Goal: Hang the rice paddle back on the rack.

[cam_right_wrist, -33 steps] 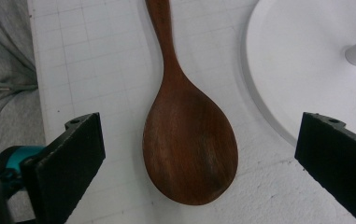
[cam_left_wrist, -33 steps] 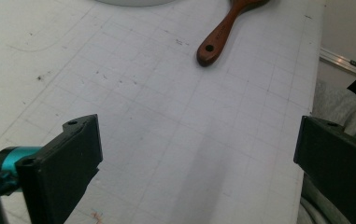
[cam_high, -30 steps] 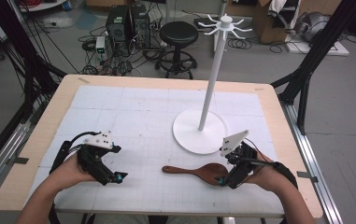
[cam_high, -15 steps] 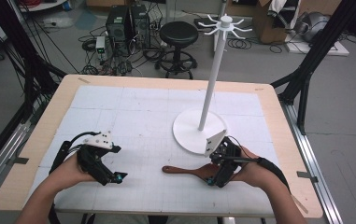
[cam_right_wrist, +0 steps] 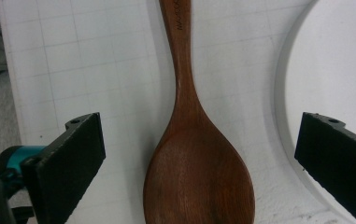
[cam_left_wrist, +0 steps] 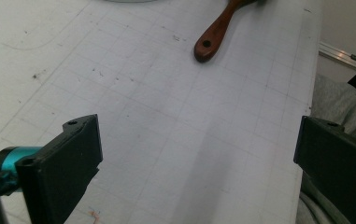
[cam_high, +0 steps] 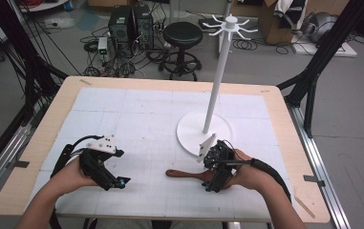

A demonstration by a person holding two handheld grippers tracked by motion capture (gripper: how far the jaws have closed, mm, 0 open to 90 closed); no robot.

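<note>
Lying flat on the white gridded mat (cam_high: 136, 114) in the high view, the wooden spoon (cam_high: 185, 174) sits at about 5 o'clock from the table centre, handle end pointing toward 9 o'clock. The right gripper (cam_high: 214, 183) hangs directly over the spoon's bowl end, held by the person's right hand (cam_high: 246, 175). The white hanging stand (cam_high: 220, 71) rises at 12 o'clock from that gripper, its round base (cam_high: 191, 131) just beside the spoon. The left gripper (cam_high: 115, 181) rests low over the mat at 7 o'clock, well apart from the spoon, held by the left hand (cam_high: 72, 174). Jaw spacing cannot be read from this view.

In the left gripper view, the left gripper (cam_left_wrist: 199, 158) has its jaws spread wide, with bare mat (cam_left_wrist: 166, 121) between them and nothing gripped. The spoon's handle end (cam_left_wrist: 209, 44), with its hanging hole, lies at 12 o'clock, well apart from the jaws.

In the right gripper view, the right gripper (cam_right_wrist: 199, 154) has its jaws spread wide, one on each side of the spoon bowl (cam_right_wrist: 199, 182), neither touching the wood. The bowl lies centred between them and the handle (cam_right_wrist: 178, 42) runs toward 12 o'clock. The stand base (cam_right_wrist: 334, 65) curves in at 2 o'clock, close to the bowl.
</note>
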